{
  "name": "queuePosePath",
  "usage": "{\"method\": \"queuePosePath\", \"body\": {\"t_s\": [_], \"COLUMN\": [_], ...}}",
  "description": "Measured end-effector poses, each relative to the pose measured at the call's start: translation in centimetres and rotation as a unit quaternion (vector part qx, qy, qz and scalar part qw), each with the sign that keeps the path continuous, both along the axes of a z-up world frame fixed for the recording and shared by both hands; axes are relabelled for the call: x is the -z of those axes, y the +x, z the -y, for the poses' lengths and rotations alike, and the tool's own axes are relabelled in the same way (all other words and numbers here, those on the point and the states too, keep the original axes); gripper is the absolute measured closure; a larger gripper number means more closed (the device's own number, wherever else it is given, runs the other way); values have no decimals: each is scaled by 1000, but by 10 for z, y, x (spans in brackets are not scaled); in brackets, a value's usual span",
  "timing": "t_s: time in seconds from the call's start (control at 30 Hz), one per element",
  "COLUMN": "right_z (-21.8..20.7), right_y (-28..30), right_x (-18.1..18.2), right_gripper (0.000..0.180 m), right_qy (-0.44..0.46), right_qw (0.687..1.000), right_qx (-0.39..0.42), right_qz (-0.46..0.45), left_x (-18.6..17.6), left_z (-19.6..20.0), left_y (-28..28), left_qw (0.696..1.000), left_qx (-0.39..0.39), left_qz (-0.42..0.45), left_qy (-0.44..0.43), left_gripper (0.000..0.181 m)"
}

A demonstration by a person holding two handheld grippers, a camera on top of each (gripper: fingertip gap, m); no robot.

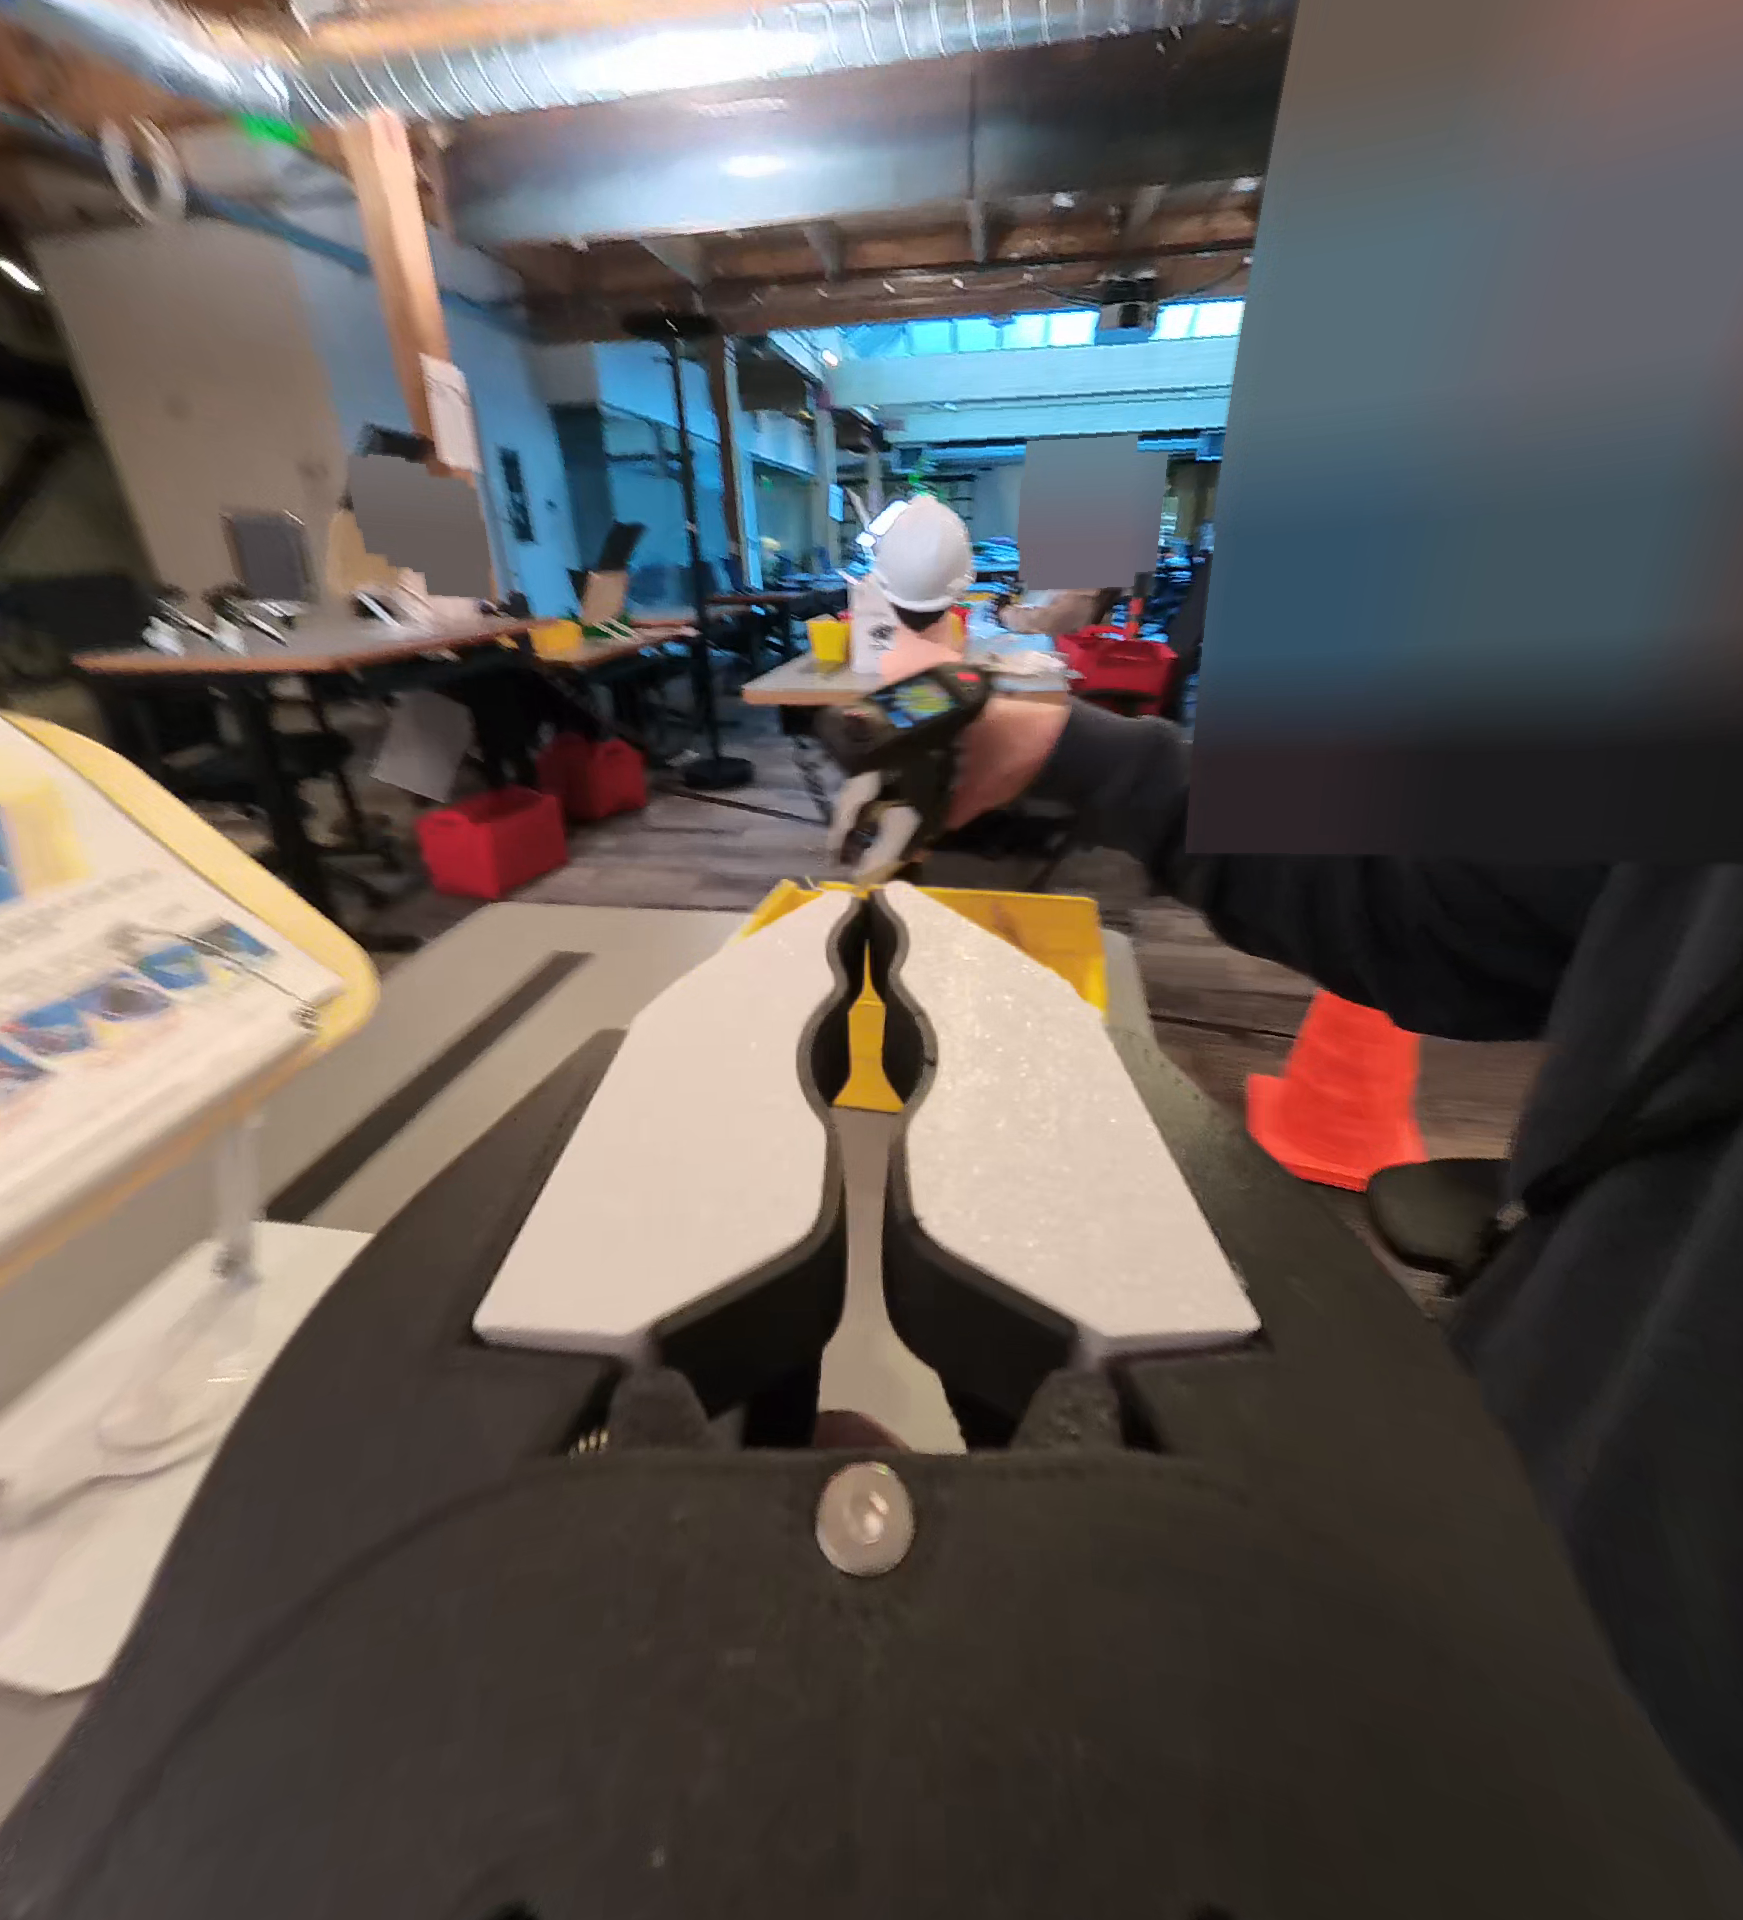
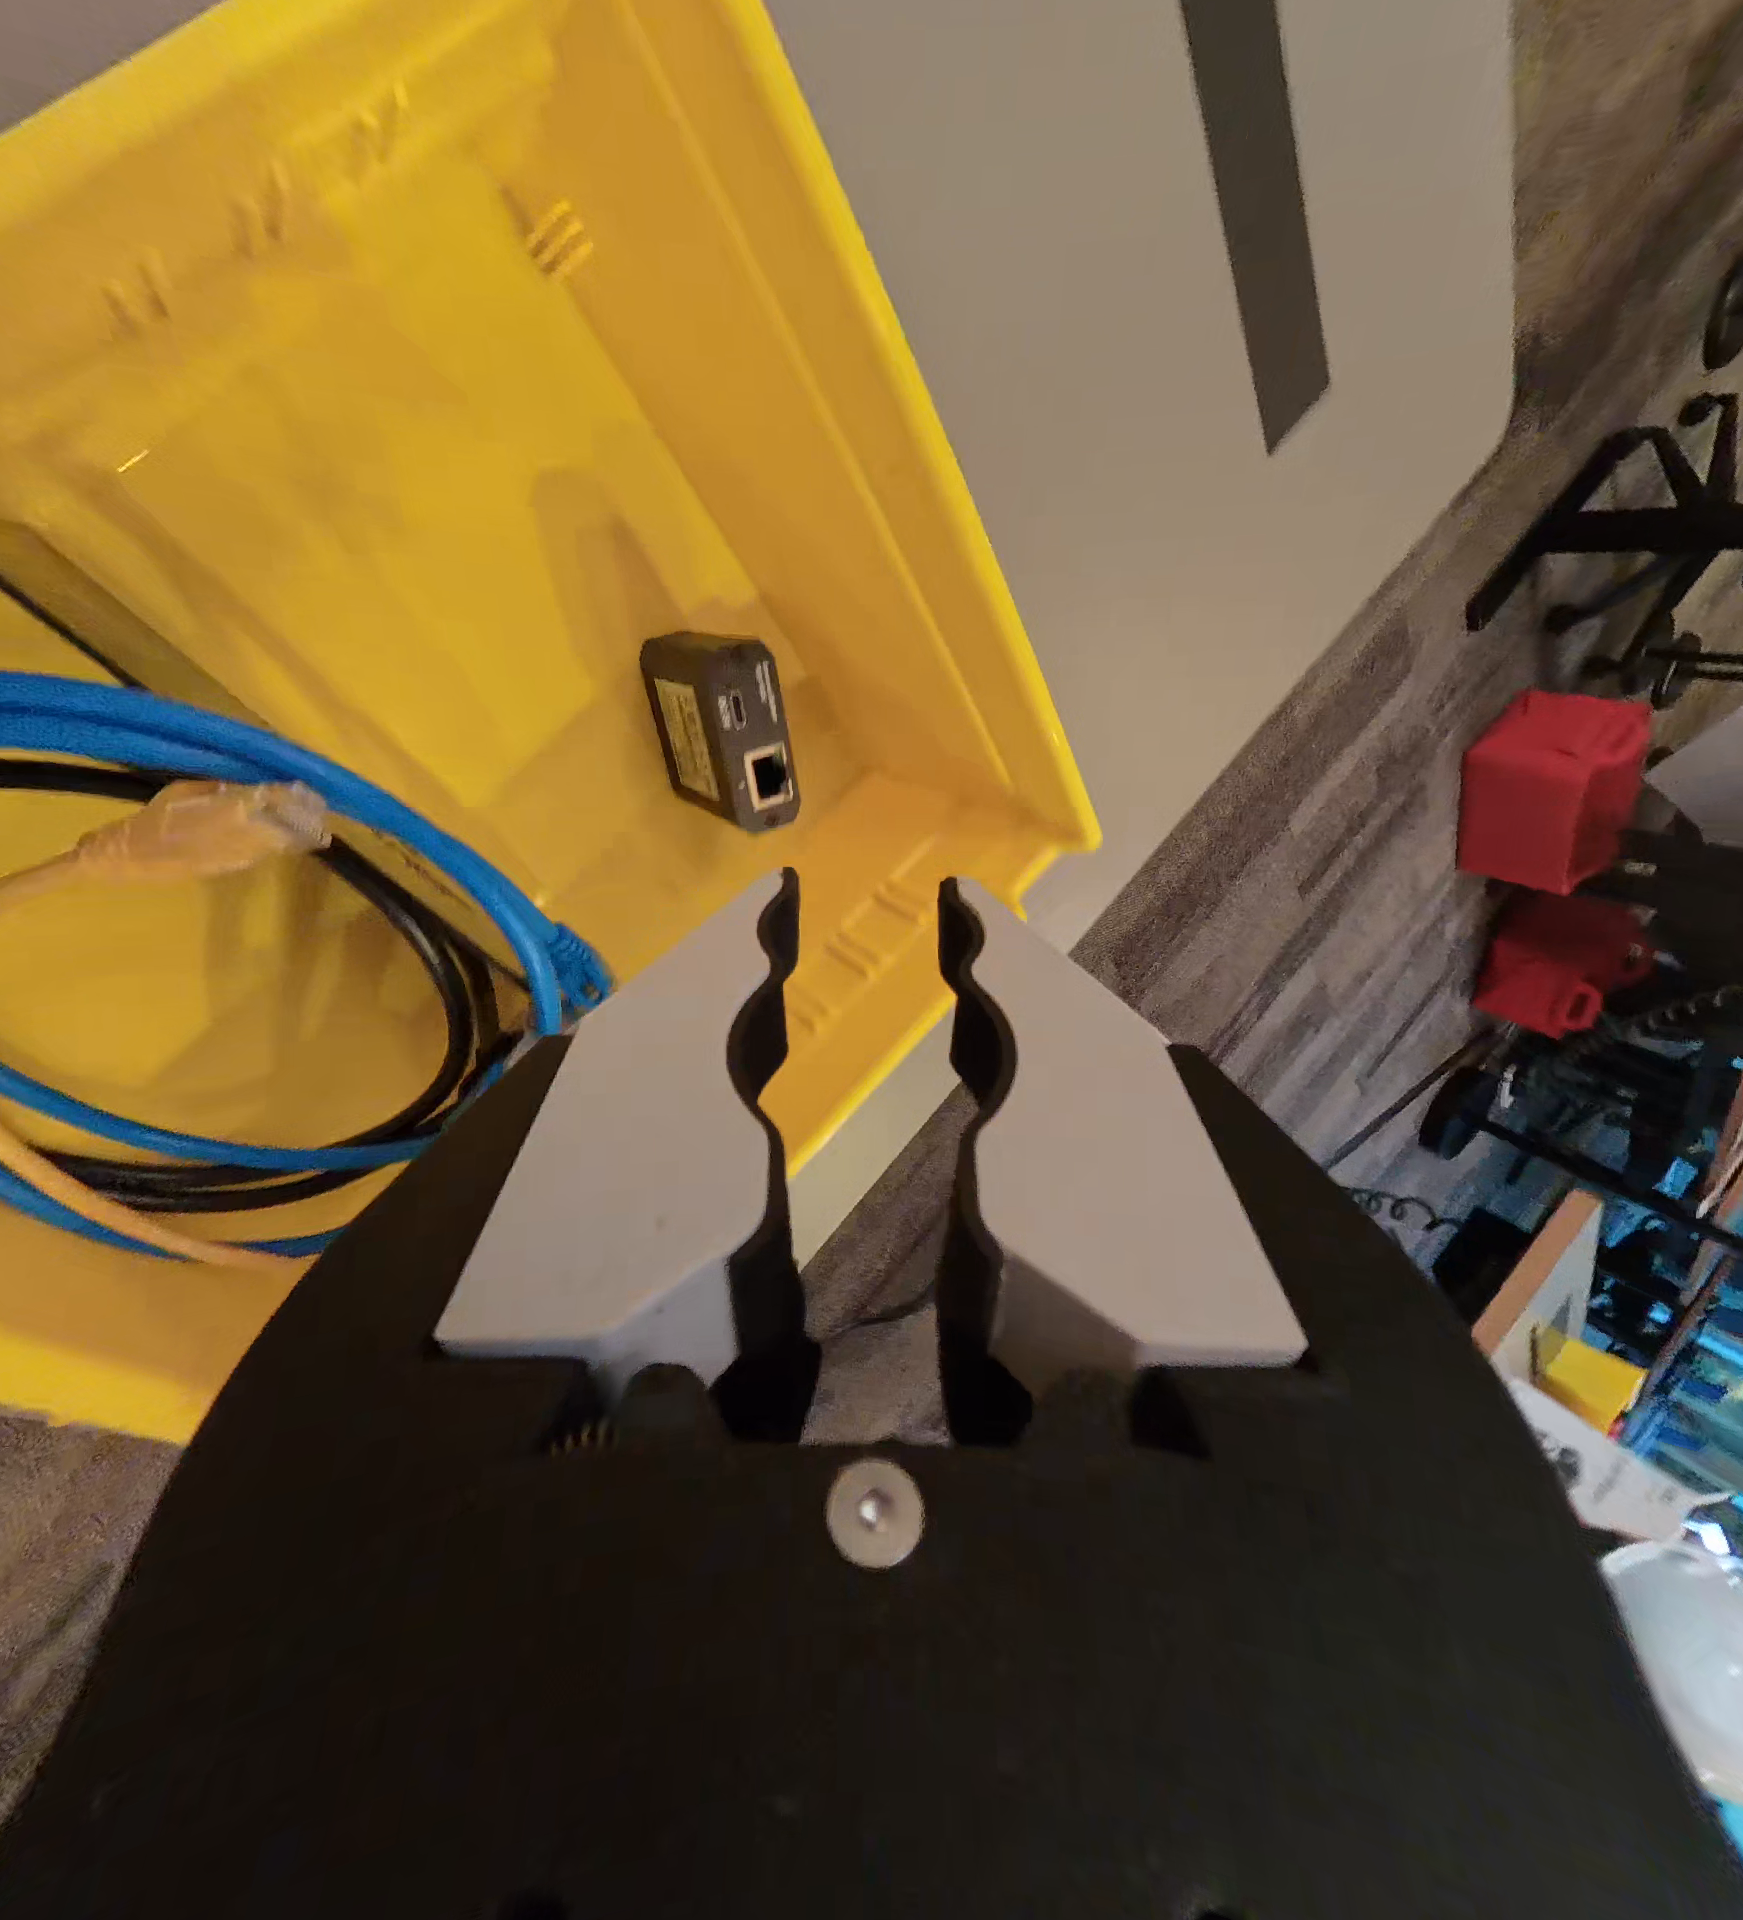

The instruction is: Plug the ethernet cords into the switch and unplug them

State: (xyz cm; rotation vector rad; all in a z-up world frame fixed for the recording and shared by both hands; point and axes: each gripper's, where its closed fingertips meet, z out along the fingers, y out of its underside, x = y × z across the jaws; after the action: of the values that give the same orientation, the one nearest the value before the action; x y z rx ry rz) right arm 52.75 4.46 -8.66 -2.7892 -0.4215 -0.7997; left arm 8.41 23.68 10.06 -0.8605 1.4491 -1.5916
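In the right wrist view a yellow bin [image 2: 379, 312] lies below my right gripper [image 2: 869, 888], which is open and empty over the bin's near corner. A small dark box with one ethernet port [image 2: 721, 732] lies on the bin floor just beyond the fingertips. To the left lies a coil of blue cord [image 2: 223, 727], a black cord [image 2: 431, 956] and a yellow cord with a clear plug [image 2: 223, 831]. A dark box edge [image 2: 15, 592] shows at far left. In the left wrist view my left gripper [image 1: 867, 909] is shut and empty, level before the bin [image 1: 1033, 935]. The right gripper [image 1: 872, 831] hangs over it.
An orange cone [image 1: 1334, 1091] stands right of the left gripper, next to a person in dark clothes [image 1: 1677, 1143]. A leaflet holder [image 1: 67, 987] stands at left on the grey table [image 1: 555, 935]. Red crates [image 2: 1542, 800] and a chair base [image 2: 1677, 520] are on the floor. The grippers' ends are close to 50 centimeters from one another.
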Motion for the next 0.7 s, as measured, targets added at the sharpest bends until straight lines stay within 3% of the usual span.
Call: {"method": "queuePosePath", "body": {"t_s": [0.07, 0.17, 0.23, 0.33, 0.47, 0.63, 0.7], "right_z": [18, 53, 81, 115, 143, 137, 134], "right_y": [2, 10, 12, 2, -4, -14, -14], "right_x": [-11, -15, -7, 9, 30, 52, 59], "right_gripper": [154, 151, 147, 141, 133, 122, 121], "right_qy": [26, 55, 57, 74, 110, 163, 164], "right_qw": [999, 995, 990, 978, 959, 935, 932], "right_qx": [29, 87, 125, 161, 188, 179, 184], "right_qz": [0, -14, -37, -109, -180, -259, -264], "left_x": [-6, -10, -4, 15, 59, 147, 172], "left_z": [-8, -21, -36, -71, -131, -220, -232], "left_y": [-5, -10, -12, -27, -77, -178, -206], "left_qw": [1000, 998, 993, 970, 921, 785, 772], "left_qx": [-16, -49, -96, -194, -315, -474, -483], "left_qz": [0, -24, -61, -119, -206, -364, -395], "left_qy": [10, 21, 38, 86, 99, 166, 122], "left_gripper": [173, 129, 89, 66, 59, 56, 59]}}
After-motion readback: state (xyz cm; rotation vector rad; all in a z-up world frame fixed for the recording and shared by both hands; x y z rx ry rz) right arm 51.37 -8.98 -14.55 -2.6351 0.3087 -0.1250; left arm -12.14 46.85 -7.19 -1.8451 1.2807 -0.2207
